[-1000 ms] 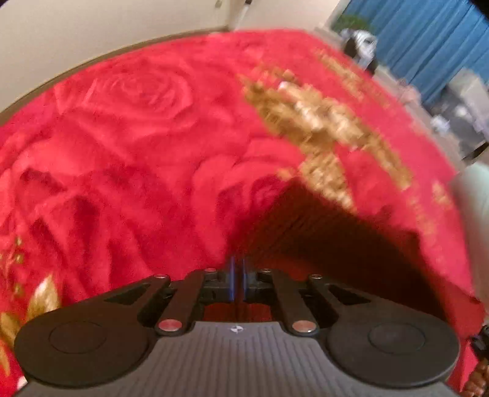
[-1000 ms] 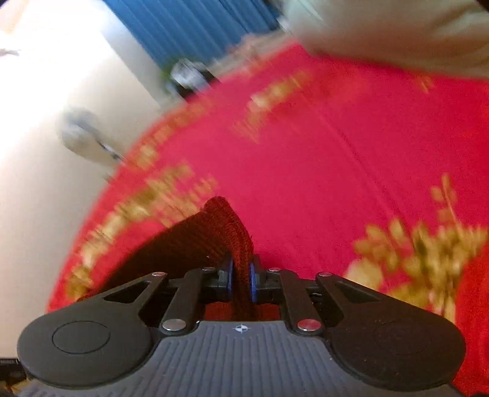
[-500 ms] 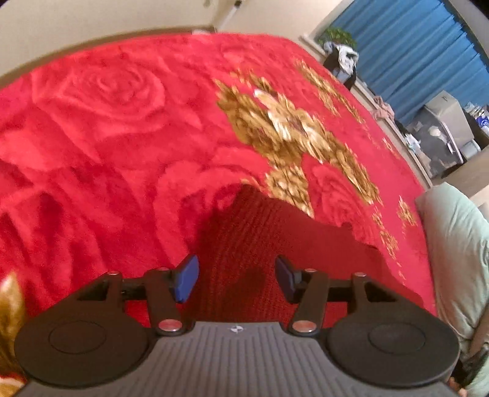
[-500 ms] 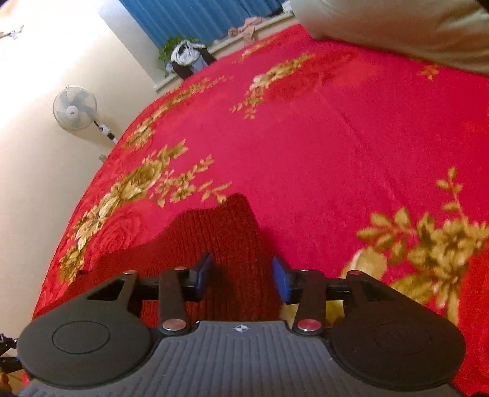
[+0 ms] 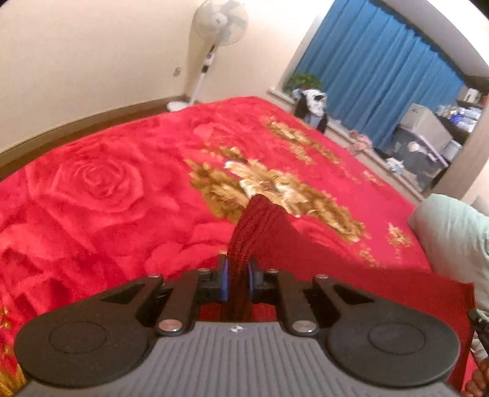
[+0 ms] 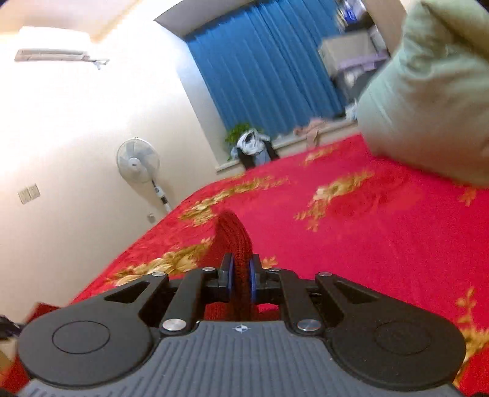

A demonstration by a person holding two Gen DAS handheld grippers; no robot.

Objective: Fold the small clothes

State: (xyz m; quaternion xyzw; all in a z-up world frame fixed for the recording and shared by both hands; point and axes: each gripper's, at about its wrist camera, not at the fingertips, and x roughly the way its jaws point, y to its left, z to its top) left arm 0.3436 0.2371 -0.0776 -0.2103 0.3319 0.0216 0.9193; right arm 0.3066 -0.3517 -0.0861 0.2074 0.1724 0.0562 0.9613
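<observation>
— Where's the garment?

— I see the dark red knit garment (image 5: 262,232) bunched up and pinched at two spots. On my left gripper (image 5: 237,282) a ribbed fold rises between the blue pads, and the rest of the cloth stretches away to the right as a taut sheet, lifted clear of the red rose-patterned bed (image 5: 107,195) along that edge. On my right gripper (image 6: 240,282) another ribbed fold (image 6: 235,241) stands up between the pads.

— And the jaws?

— Both pairs are closing, and both already press on the knit from either side; no gap shows beside the fabric.

— What's around it?

— The bed cover with gold flowers fills the view under both grippers. A pale green pillow (image 6: 428,91) lies at the far right of the bed. Beyond the bed there's a standing fan (image 5: 218,27) by the cream wall and blue curtains (image 6: 269,67) over a window ledge with a plant (image 6: 241,131). A fingertip of the person (image 5: 476,381) shows at the lower right edge of the left view.
</observation>
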